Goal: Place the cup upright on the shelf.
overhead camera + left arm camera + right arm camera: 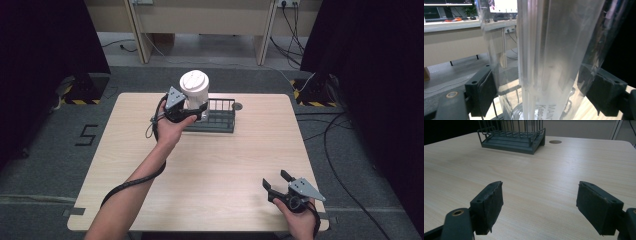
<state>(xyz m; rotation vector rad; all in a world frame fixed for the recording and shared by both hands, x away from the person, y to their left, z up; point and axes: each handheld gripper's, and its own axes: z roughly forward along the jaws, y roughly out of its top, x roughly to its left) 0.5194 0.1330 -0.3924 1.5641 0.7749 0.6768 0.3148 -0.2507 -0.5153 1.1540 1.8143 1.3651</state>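
Note:
A clear plastic tumbler [194, 95] with a white lid stands upright over the left end of a dark wire rack [220, 118] at the table's far middle. My left gripper [194, 113] is shut on its lower body. In the left gripper view the tumbler [554, 50] fills the gap, with both pads [485, 92] pressed to its sides. I cannot tell whether its base rests in the rack. My right gripper [274, 178] is open near the table's front right corner. In the right gripper view, that gripper [539, 202] has nothing between its fingers, and the rack [511, 137] is far ahead.
The light wooden table [215, 170] has a round cable hole [237, 106] just right of the rack. Cables lie on the floor to the right. A desk frame stands beyond the table's far edge.

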